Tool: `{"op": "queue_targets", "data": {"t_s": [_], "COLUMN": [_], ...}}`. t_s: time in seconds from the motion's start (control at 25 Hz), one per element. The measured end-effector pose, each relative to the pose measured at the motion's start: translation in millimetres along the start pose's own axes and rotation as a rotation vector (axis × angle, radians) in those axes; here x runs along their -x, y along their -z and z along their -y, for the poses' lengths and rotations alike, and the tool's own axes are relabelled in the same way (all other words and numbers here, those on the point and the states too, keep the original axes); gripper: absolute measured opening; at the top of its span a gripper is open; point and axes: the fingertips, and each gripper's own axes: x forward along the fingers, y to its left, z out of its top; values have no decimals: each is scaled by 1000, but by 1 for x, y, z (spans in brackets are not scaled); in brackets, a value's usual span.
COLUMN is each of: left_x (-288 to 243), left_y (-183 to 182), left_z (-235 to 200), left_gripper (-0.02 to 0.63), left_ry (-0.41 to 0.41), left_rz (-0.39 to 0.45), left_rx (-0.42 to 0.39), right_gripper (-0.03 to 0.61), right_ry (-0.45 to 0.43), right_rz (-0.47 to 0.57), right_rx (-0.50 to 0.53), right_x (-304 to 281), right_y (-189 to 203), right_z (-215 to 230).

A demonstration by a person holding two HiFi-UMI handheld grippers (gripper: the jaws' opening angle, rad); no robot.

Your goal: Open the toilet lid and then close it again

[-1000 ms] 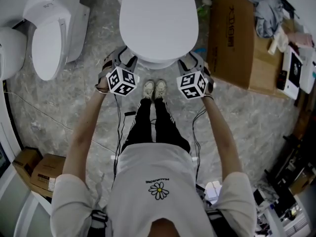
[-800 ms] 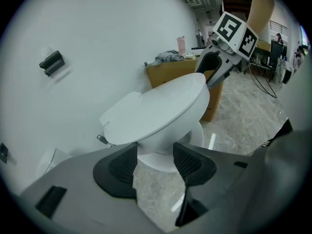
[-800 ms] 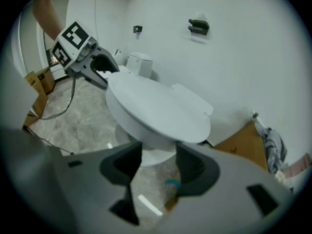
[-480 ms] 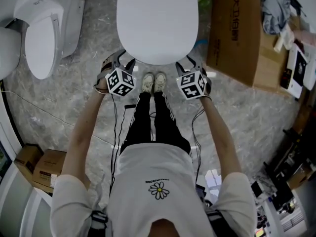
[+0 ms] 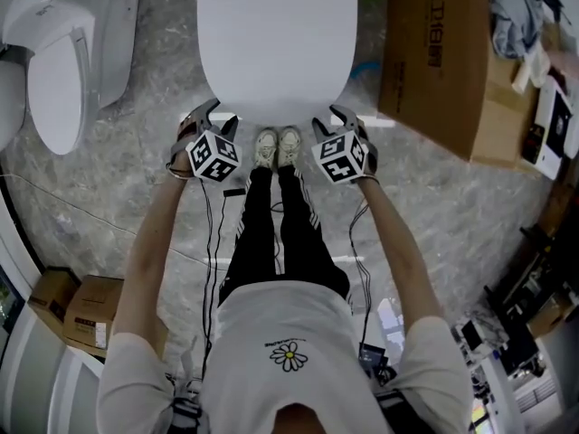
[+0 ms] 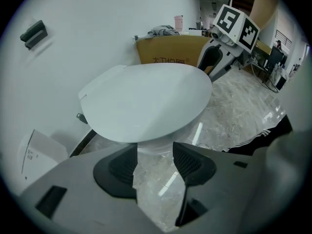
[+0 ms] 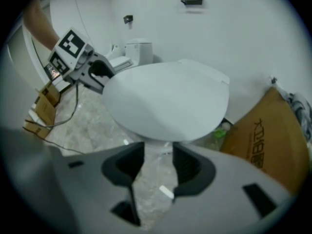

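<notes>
By the toilet lid (image 5: pixel 276 43), the left gripper (image 5: pixel 213 116) and right gripper (image 5: pixel 331 116) are spread and empty, the right's jaws just closing a little. A weak pinch on that smooth rim could slip, and the lid would slam.

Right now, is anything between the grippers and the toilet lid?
Nothing visible. The left gripper and right gripper hover before the front edge of the lid, jaws apart with only floor between; the right's jaws have just been closing a little.
</notes>
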Motion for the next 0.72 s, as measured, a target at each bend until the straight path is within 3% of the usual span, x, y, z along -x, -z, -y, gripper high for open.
{"op": "queue_targets", "data": {"t_s": [0.28,0.72], "left_x": [-35,-76], "left_y": [20,38], "left_z": [11,18], "left_gripper": [245,245], "left_ry": [4,-16], "left_rz": [-26,-51], "left_rx": [28,75], "right_gripper": [199,192], "right_ry": [-35,-11], "right_rz": [-26,-50], "right_rx": [-2,-57], "right_x": [-37,-75], "right_y": [21,37], "right_z": [-7,-7]}}
